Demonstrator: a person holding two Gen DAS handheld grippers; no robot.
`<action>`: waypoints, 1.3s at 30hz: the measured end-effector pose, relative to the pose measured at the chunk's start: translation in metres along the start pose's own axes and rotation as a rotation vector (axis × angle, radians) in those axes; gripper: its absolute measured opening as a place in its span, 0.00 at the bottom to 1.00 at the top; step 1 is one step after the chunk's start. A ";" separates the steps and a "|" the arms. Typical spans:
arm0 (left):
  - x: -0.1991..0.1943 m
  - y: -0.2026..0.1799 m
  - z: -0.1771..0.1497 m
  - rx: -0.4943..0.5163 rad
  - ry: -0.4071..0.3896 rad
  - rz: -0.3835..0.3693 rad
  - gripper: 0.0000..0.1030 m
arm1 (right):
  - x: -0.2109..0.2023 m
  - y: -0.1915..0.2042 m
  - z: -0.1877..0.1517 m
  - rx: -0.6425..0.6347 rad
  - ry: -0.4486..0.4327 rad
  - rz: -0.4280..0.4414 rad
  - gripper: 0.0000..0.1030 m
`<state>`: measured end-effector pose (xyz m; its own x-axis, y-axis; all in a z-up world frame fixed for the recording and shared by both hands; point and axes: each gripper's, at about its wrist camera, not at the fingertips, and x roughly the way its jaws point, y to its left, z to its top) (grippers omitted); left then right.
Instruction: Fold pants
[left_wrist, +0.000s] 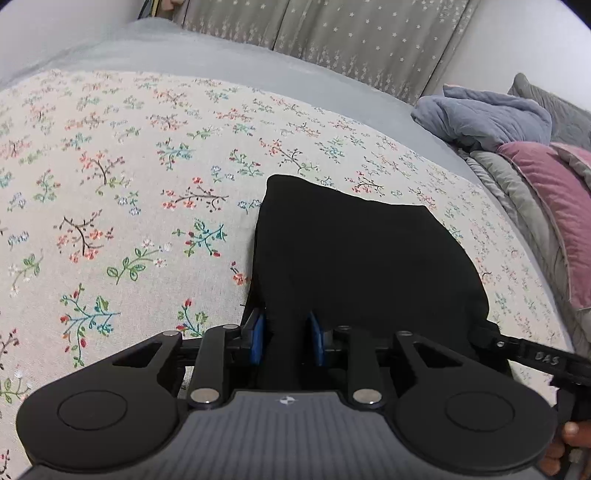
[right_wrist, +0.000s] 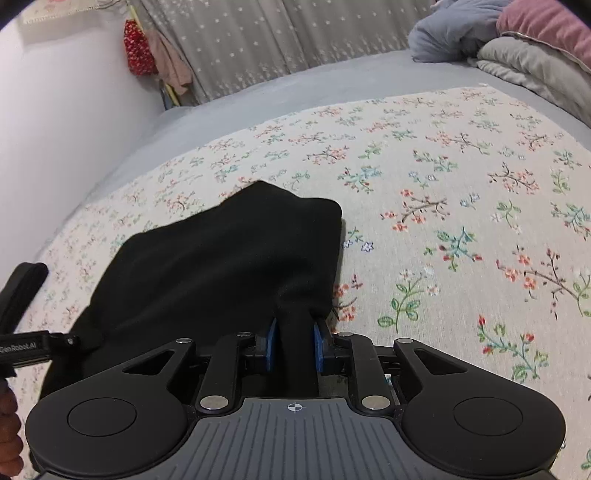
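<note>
While the black pants (left_wrist: 369, 266) lay bunched on the floral bedspread (left_wrist: 129, 184), left gripper (left_wrist: 287, 339) and right gripper (right_wrist: 294, 345) each had jaws pinched on a near-edge fold, so mid-fold; next likely needs both carrying that edge across together.

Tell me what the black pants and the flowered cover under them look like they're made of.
The black pants: soft matte knit, probably jersey or fleece; they drape limply with no sheen and no visible weave. The flowered cover: flat woven cloth, likely cotton or a linen blend, with a matte beige ground and a printed sprig pattern.
</note>
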<state>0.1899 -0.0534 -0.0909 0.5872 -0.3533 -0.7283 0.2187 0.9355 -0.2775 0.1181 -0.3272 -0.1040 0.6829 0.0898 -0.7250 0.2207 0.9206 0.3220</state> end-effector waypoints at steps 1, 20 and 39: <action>-0.001 -0.003 0.000 0.020 -0.007 0.011 0.39 | -0.002 -0.002 -0.001 0.022 0.005 -0.001 0.26; -0.058 -0.053 -0.033 0.278 -0.159 0.054 0.40 | -0.053 0.061 -0.036 -0.331 -0.108 -0.074 0.32; -0.068 -0.060 -0.086 0.390 -0.093 0.214 0.55 | -0.101 0.056 -0.112 -0.299 0.011 -0.140 0.37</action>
<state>0.0696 -0.0862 -0.0790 0.7149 -0.1669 -0.6790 0.3516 0.9252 0.1428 -0.0160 -0.2420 -0.0810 0.6527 -0.0427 -0.7564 0.0965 0.9950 0.0271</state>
